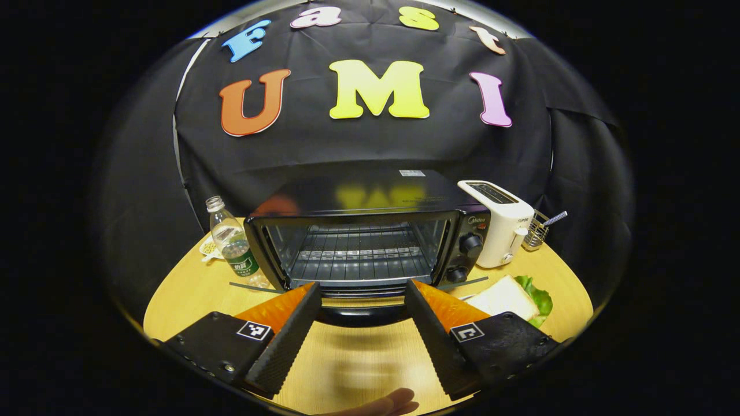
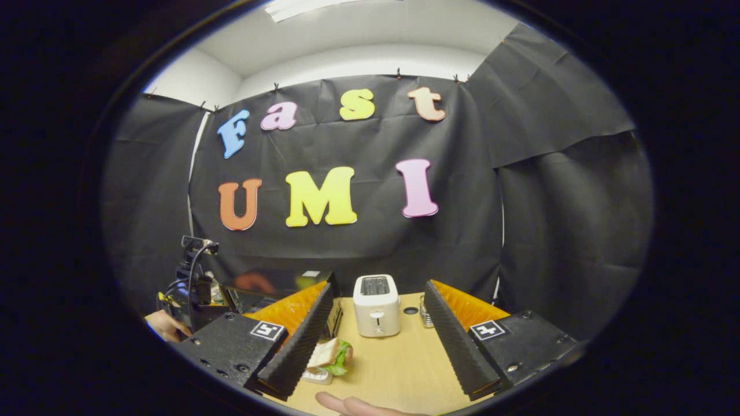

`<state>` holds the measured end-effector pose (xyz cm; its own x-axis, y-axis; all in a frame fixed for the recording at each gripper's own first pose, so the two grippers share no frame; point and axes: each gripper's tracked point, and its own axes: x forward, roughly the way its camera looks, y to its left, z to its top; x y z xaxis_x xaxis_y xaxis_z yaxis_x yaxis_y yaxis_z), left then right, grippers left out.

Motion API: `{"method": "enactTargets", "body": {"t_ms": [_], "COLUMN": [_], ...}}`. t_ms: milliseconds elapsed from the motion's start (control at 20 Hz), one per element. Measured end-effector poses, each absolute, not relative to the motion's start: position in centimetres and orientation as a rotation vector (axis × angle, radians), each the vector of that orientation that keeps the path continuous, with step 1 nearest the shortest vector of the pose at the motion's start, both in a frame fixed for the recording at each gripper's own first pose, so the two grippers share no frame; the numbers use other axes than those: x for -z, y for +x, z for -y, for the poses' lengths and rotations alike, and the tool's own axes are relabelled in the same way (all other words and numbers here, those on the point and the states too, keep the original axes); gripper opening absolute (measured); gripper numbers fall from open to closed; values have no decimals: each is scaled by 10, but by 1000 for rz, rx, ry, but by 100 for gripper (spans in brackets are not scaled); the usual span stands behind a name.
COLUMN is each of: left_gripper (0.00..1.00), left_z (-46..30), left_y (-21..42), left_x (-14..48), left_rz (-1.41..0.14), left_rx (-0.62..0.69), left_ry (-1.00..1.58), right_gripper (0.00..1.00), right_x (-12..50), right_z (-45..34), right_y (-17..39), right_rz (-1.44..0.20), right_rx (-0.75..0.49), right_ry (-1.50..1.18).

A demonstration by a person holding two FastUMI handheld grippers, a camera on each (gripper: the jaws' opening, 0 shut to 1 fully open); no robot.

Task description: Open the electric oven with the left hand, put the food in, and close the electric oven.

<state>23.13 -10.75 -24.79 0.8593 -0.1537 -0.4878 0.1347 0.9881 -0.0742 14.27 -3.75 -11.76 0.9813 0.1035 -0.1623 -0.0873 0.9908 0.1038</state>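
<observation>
1. Orange-backed and ribbed black, the fingers of the left gripper (image 1: 361,300) stand spread with nothing between them, just in front of the electric oven (image 1: 370,242).
2. The oven door (image 1: 361,309) hangs folded down and open between those fingers, and the wire rack (image 1: 358,254) inside is bare.
3. The right gripper (image 2: 376,323) is likewise released, holding nothing, above the wooden table (image 2: 399,364).
4. The food, a sandwich (image 2: 330,353) with lettuce, sits on the table beside the right gripper's left finger, in front of the white toaster (image 2: 376,305); in the left gripper view it lies to the oven's right, near the knobs.
5. Judged risks: a loose or off-centre pinch could let the sandwich layers slide apart; carrying it low could clip the lowered door; the left gripper, close to the opening, might block the way in.
6. A plastic bottle (image 1: 232,242) beside the oven could be knocked over.
</observation>
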Motion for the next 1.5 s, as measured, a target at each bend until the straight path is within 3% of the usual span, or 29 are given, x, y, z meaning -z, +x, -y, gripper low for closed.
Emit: {"method": "enactTargets", "body": {"t_ms": [500,550,600,650,700,750,800,1100,1150,1200,1500], "left_gripper": [97,97,97,96,96,83,95,94,95,95,95], "left_z": [110,109,110,111,110,111,110,118,119,119,115], "left_y": [182,179,176,172,173,173,172,161,167,168,160], "left_x": [297,303,310,313,315,318,323,370,362,359,342], "left_rz": [-500,-511,-520,-528,-522,-521,-526,-610,-552,-557,-520], "left_rx": [146,147,148,150,150,149,148,148,148,152,153], "left_ry": [-41,-39,-35,-29,-27,-31,-35,-47,-44,-33,-35], "right_gripper": [100,93,100,100,94,100,100,100,94,100,100], "right_x": [141,145,148,150,153,156,157,171,171,173,192], "right_z": [31,30,29,28,28,28,28,27,26,25,6], "right_y": [147,147,146,147,147,147,148,149,149,148,152], "right_rz": [-222,-228,-236,-241,-249,-257,-267,-306,-305,-309,-400], "right_rx": [-105,-106,-106,-107,-106,-105,-103,-106,-112,-115,-222], "right_ry": [114,113,112,110,109,110,116,128,125,122,115]}}
